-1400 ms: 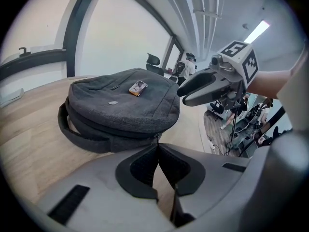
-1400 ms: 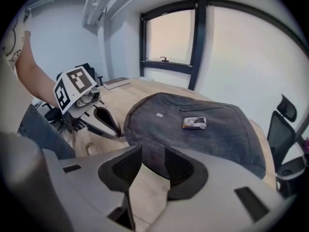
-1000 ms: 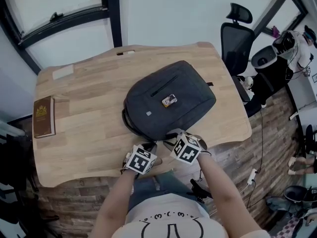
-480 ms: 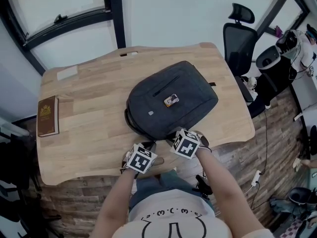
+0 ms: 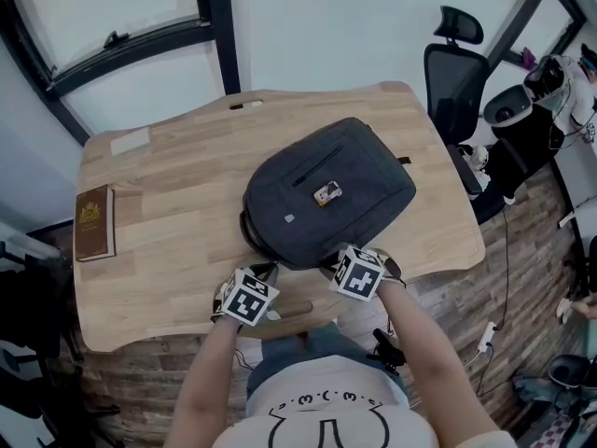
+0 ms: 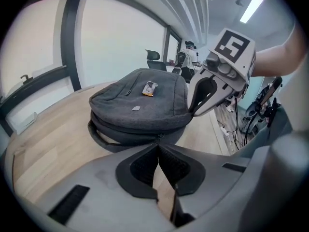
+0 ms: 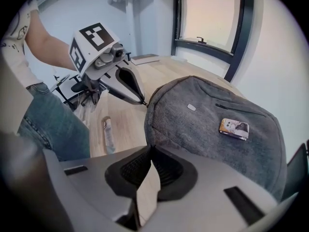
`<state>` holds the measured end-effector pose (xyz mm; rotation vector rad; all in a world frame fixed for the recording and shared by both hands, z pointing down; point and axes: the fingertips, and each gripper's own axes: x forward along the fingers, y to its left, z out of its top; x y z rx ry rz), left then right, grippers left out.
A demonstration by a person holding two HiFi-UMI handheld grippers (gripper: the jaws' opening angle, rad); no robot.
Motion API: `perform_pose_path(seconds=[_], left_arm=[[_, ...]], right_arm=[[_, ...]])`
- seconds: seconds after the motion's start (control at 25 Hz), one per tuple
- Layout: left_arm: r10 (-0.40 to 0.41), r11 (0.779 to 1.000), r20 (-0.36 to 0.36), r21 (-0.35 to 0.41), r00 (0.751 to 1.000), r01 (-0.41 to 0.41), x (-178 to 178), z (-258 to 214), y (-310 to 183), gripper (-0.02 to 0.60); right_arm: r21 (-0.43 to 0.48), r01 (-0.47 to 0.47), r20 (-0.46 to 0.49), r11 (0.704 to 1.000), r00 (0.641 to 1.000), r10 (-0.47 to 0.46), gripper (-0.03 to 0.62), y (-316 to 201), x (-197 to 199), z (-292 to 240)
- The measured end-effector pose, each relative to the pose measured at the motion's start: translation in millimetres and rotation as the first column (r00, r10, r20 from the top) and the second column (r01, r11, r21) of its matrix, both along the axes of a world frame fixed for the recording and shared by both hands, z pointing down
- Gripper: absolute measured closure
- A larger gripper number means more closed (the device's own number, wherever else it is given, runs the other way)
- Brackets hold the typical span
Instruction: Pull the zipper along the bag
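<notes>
Left gripper is pinching the zipper pull on the near seam of the bag, jaws fully together. Right gripper jaws have just been closing and are now narrow, nipping the bag's edge fabric. Bag is lying flat by the tabletop front edge, right of centre.

Zipper pull: tiny, its end hidden between the left gripper pads.
Bag: near edge hidden in head view.
Book: cover print unreadable.
</notes>
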<state>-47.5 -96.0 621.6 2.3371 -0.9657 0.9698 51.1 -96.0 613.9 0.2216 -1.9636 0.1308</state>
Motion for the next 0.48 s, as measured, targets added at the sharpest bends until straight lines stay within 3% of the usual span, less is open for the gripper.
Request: perform_pose_path(seconds=[0.48], left_arm=[[-0.024, 1.0, 0.101, 0.015, 0.995, 0.023, -60, 7, -63, 0.561]], right_arm=[[-0.053, -0.001, -0.007, 0.999, 1.0, 0.001, 0.52, 3, 15, -3]])
